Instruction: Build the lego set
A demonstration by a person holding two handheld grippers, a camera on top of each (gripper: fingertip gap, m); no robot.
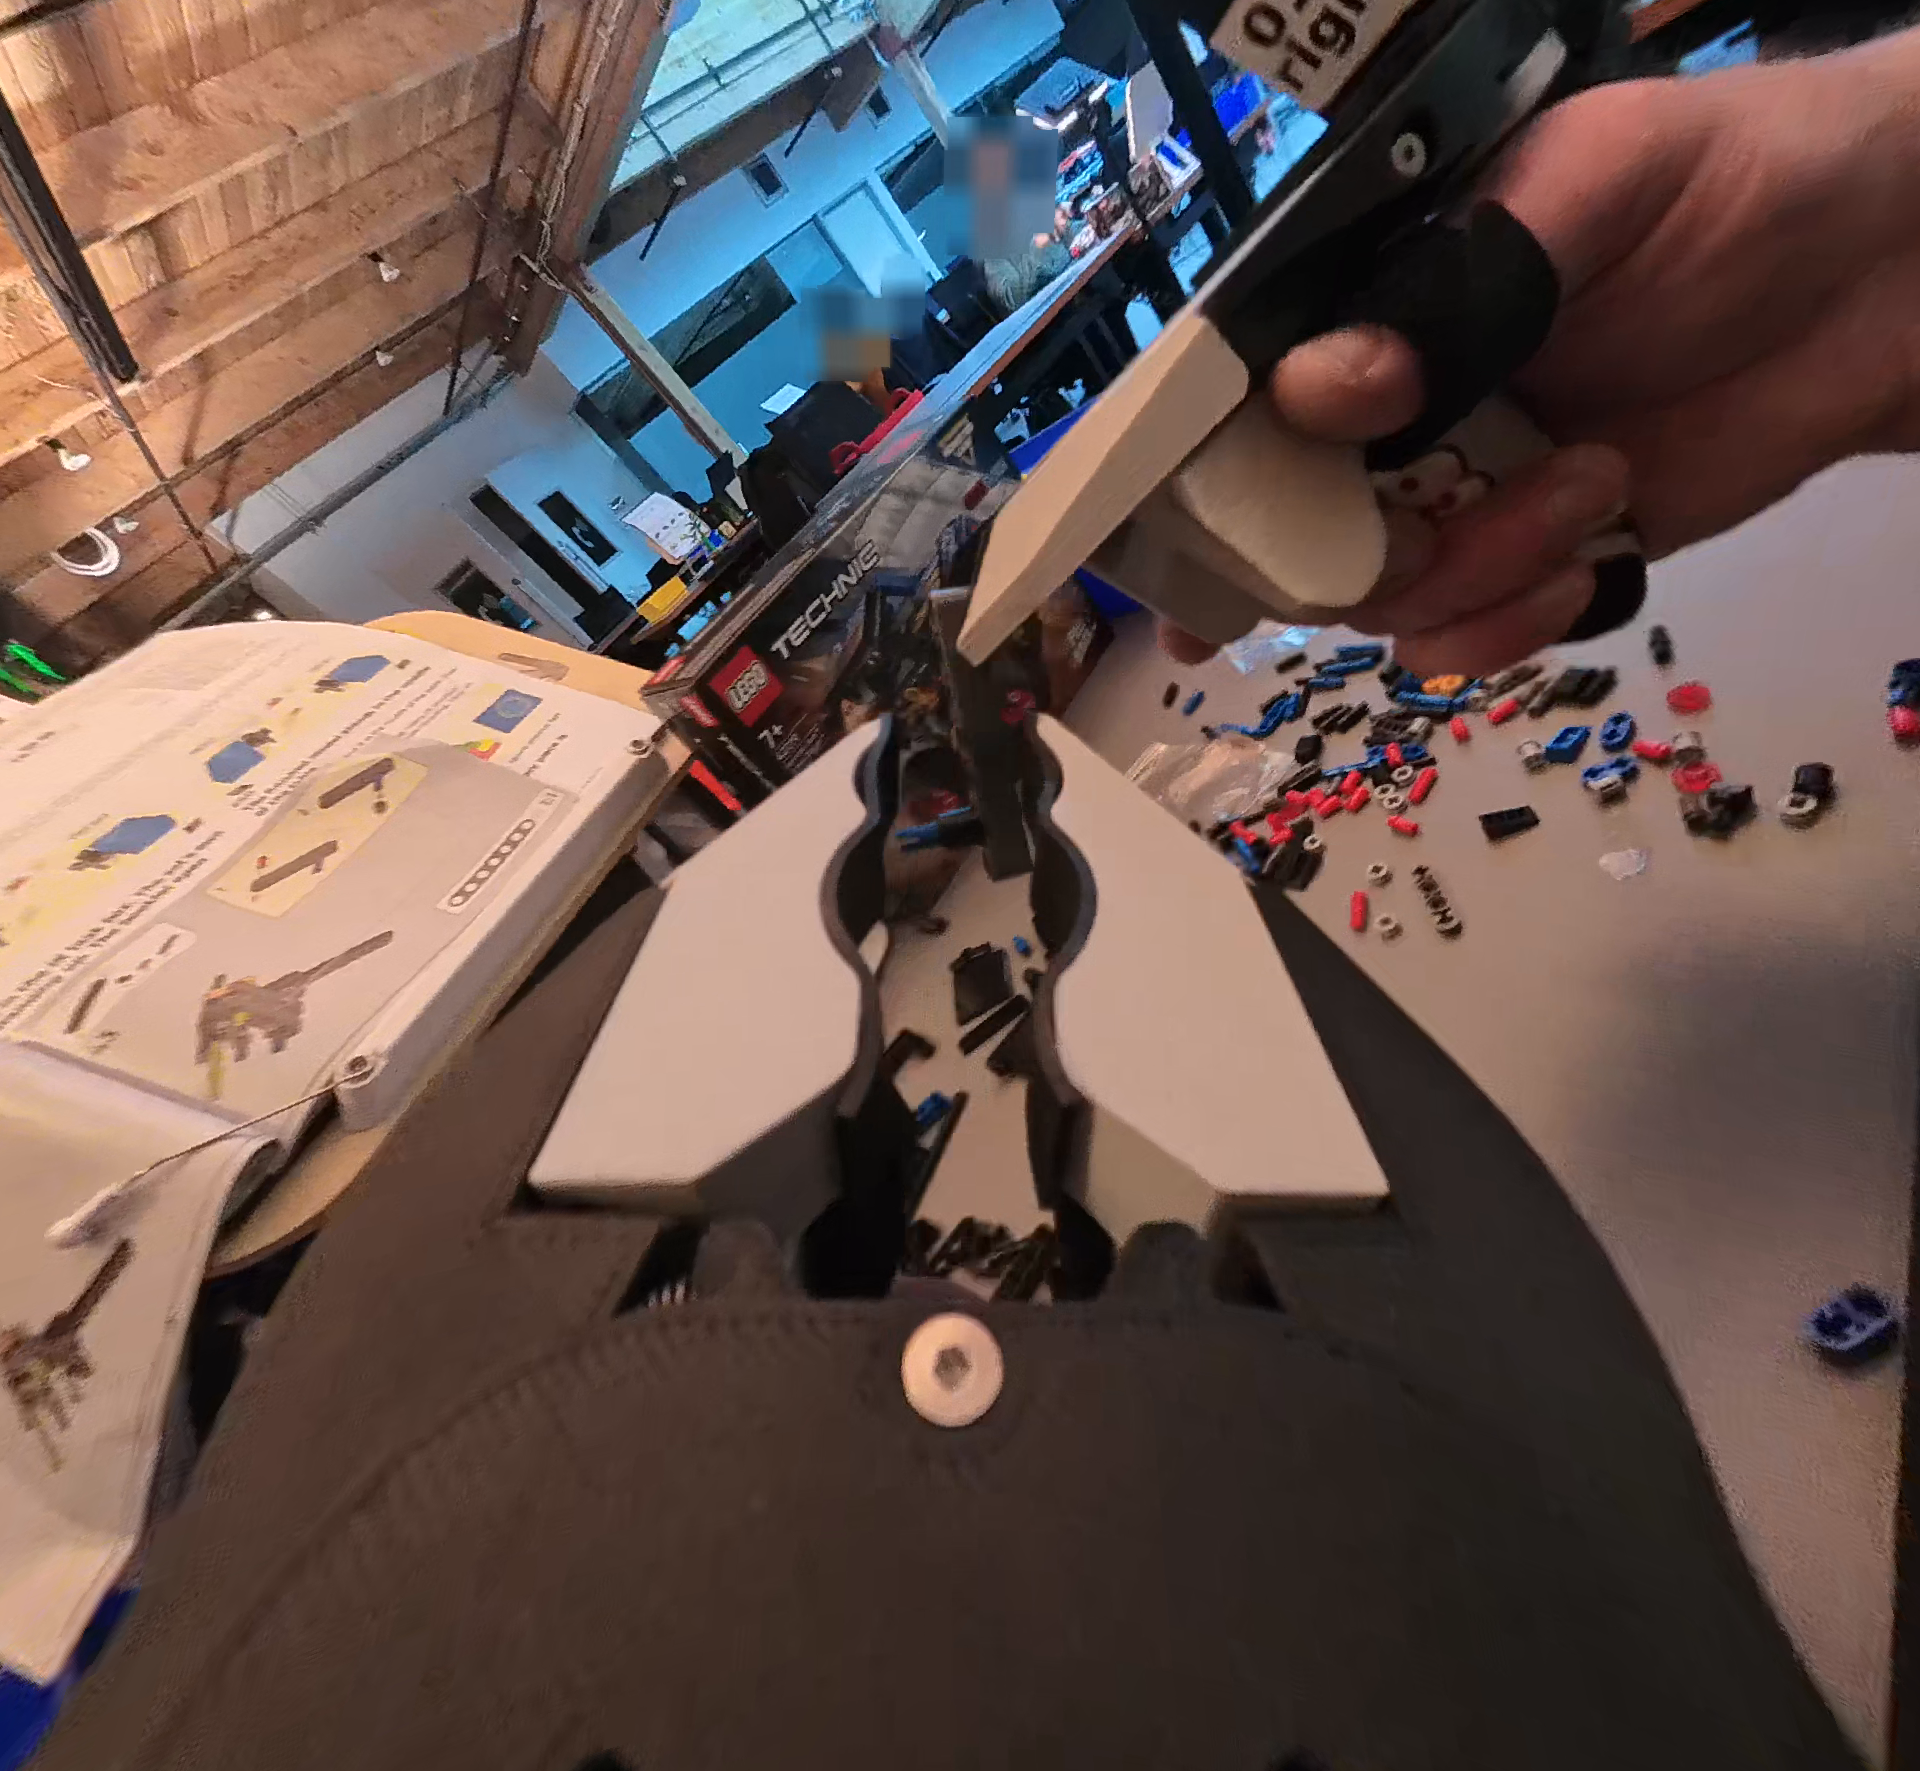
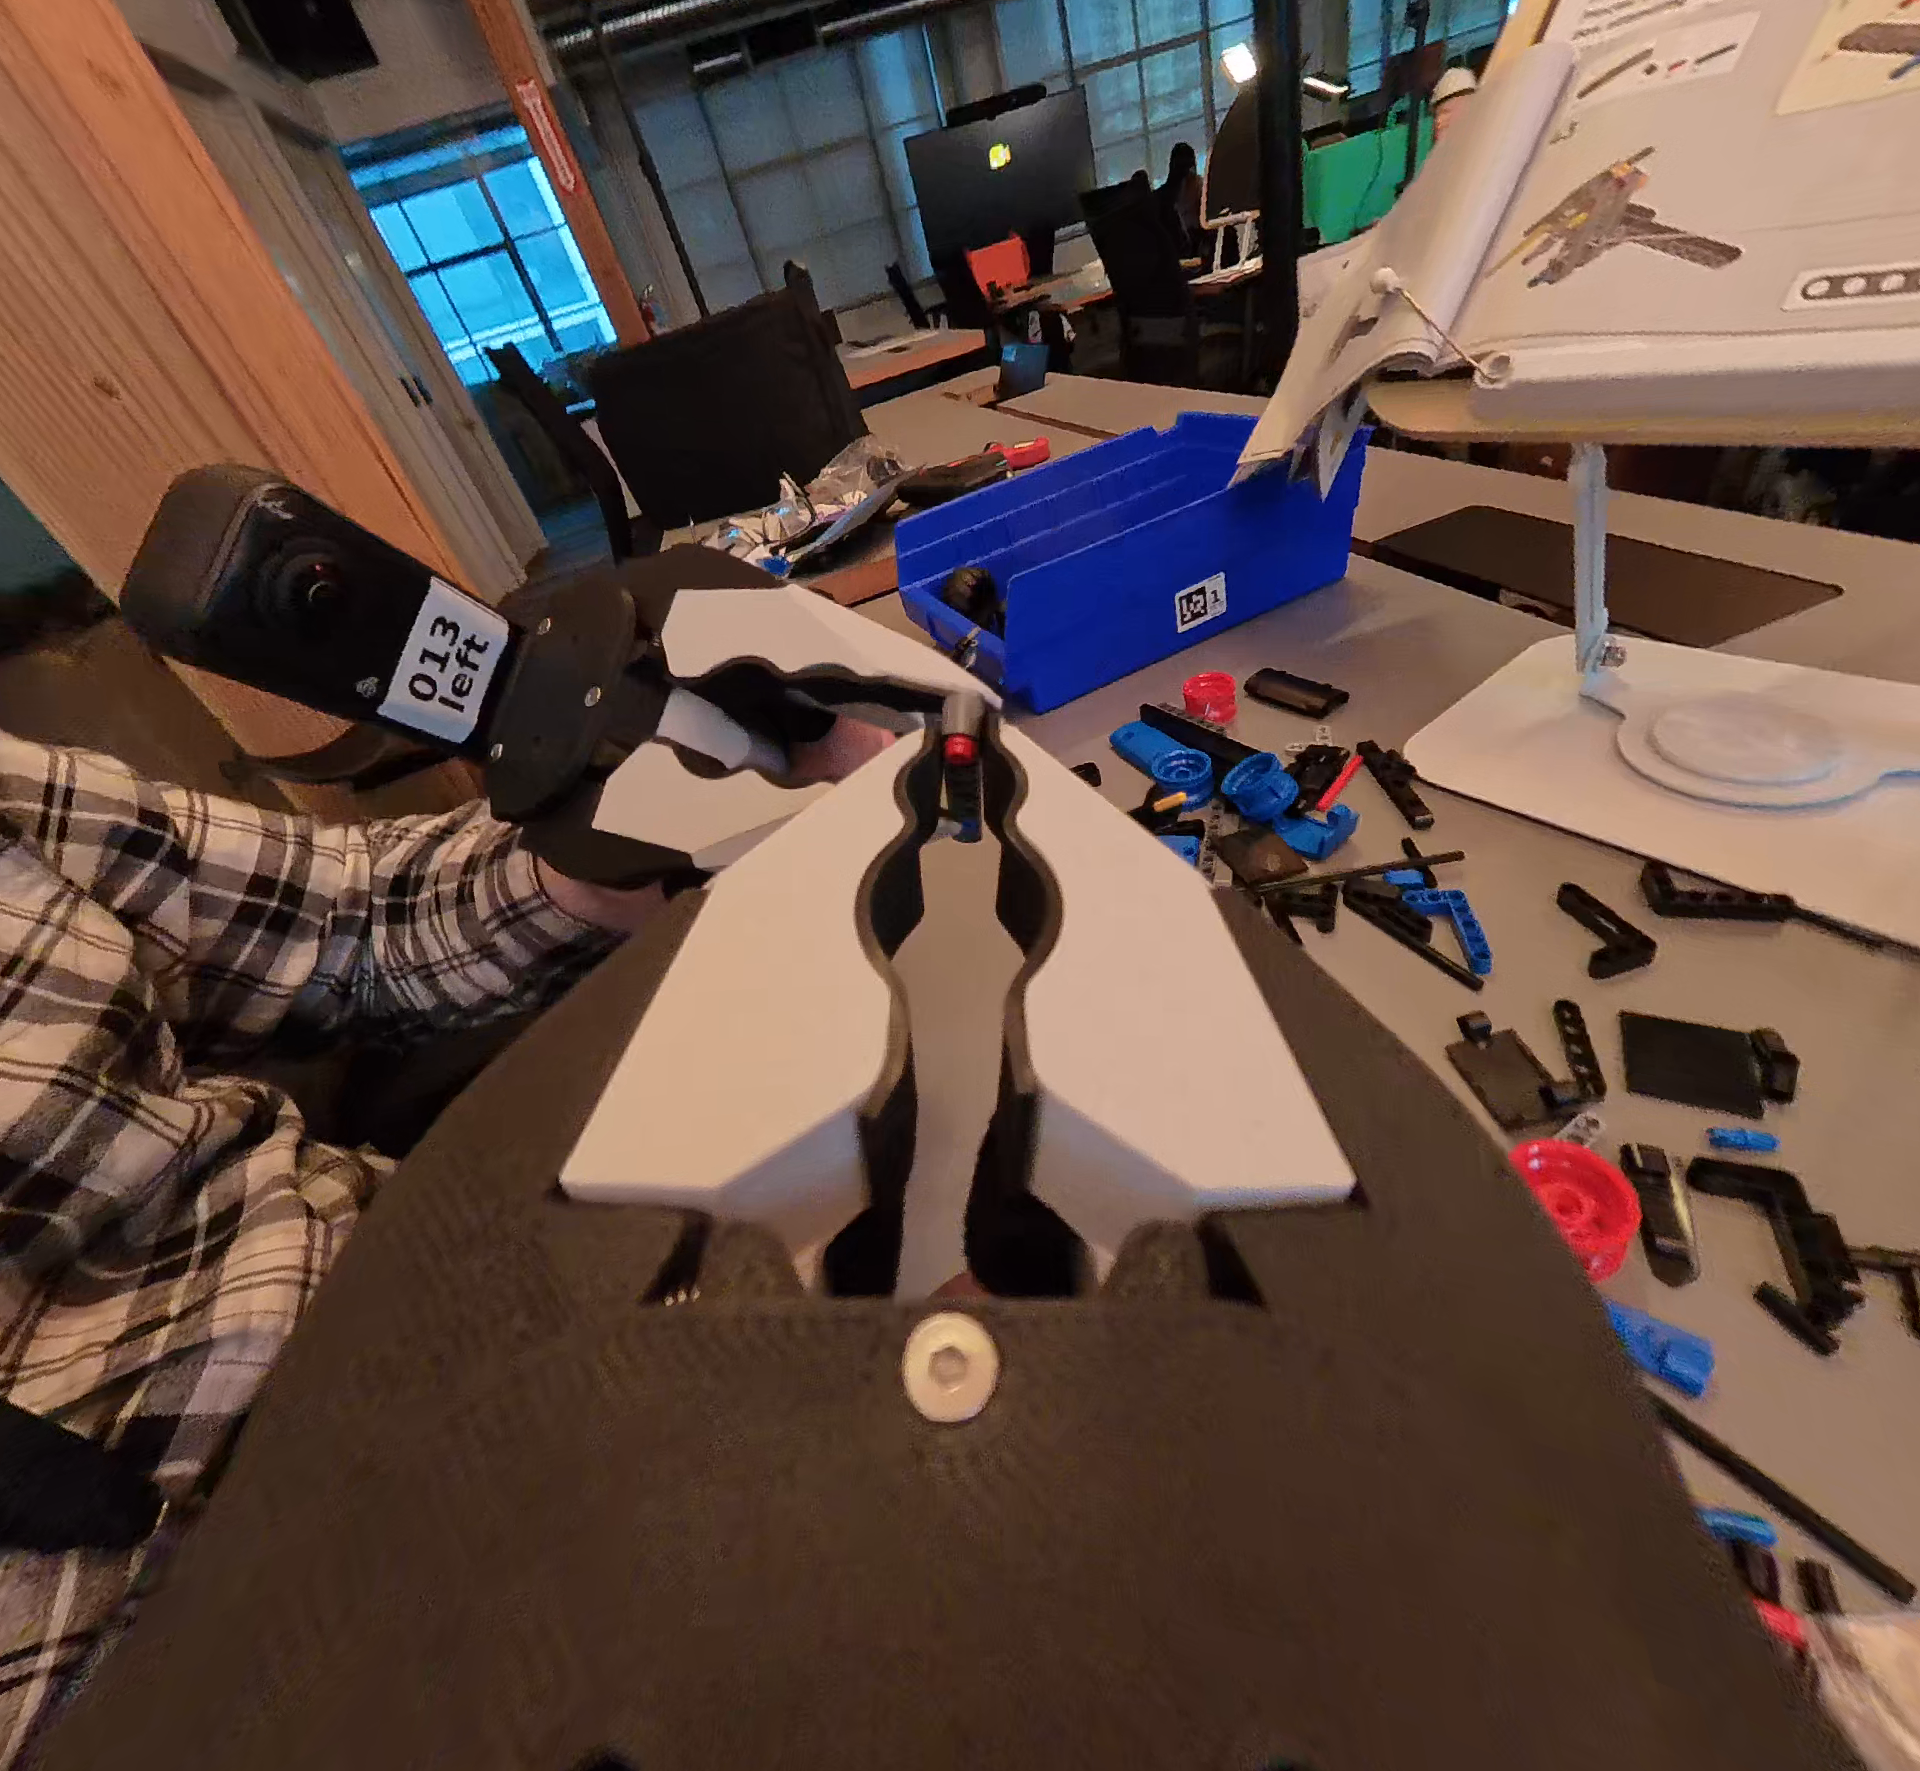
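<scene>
Lego pieces [image 2: 1382,900] strewn beside blue bin [image 2: 1122,547].

Grey table [image 2: 1455,641] — scattered lego pieces [image 2: 1382,890], blue bin [image 2: 1132,537], white stand base [image 2: 1704,765], lego box [image 1: 821,672].

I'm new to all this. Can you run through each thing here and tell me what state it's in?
Left gripper: shut on the small black assembly.
Right gripper: shut on the same assembly.
Small black assembly: held off the table, between both grippers.
Instruction booklet: open, clipped on a stand.
Blue bin: open-topped, nearly empty.
Lego box: lying on the table.
Loose lego pieces: scattered, unassembled.
</scene>
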